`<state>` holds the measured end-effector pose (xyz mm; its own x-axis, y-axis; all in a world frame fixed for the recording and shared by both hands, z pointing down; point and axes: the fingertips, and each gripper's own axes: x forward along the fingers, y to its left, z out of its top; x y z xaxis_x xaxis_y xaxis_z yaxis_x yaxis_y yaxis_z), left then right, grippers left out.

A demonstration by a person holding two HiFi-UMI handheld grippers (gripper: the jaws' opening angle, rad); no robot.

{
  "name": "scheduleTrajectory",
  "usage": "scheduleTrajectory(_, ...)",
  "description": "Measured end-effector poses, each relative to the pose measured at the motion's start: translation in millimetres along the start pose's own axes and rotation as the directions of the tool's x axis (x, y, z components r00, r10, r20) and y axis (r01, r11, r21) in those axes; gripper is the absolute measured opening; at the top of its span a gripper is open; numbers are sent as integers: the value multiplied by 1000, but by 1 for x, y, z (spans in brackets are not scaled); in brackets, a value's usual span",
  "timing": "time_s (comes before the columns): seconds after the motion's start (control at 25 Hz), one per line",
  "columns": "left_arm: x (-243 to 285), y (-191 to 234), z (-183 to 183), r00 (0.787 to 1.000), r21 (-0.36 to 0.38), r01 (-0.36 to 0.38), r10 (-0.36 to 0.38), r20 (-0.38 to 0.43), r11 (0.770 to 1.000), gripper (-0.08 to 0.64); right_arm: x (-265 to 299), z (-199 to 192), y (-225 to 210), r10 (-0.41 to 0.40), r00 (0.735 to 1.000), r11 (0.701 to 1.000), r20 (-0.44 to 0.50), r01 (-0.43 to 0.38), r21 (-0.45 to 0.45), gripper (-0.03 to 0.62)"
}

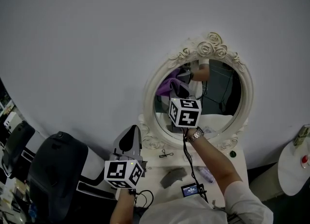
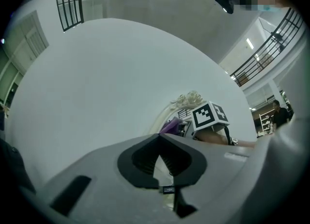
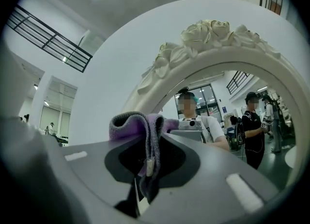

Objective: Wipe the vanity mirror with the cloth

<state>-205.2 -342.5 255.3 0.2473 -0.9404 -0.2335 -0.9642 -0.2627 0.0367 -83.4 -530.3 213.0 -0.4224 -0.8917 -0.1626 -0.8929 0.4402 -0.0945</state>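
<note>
**Purple cloth up at the left side of the vanity mirror's glass**

My right gripper [image 1: 177, 91] is clamped on the cloth [image 3: 140, 127], which folds over the jaw tips just inside the left frame of the vanity mirror [image 1: 215, 97]. I cannot tell whether it presses on the glass yet. My left gripper [image 1: 130, 141] has its jaws together on nothing, low in front of the mirror's lower left frame. To wipe well, I reckon I should lay the fold flat, sweep overlapping passes toward the mirror's right side, press lightly so the mirror doesn't rock, and keep off the carved roses at its top.
</note>
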Motion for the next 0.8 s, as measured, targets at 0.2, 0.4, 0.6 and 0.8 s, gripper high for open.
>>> scheduleTrajectory(0.2,10,-4,-7,999,-4,27,-27,-18,1000,-2,0,6,-11,-9,1000,1000,21,9,-15,57)
scheduleTrajectory(0.4,39,-41,-24,988,-15,144,-145,-51,989,0,-20,11,-71,-116,993,993,30,117,-7,60)
scheduleTrajectory(0.6,68,-93,-36,960,-47,272,-275,-56,961,-1,-54,14,-147,-247,969,969,24,247,-21,63)
scheduleTrajectory(0.8,86,-142,-45,922,-56,379,-382,-63,924,0,-97,16,-231,-404,915,915,15,404,16,63)
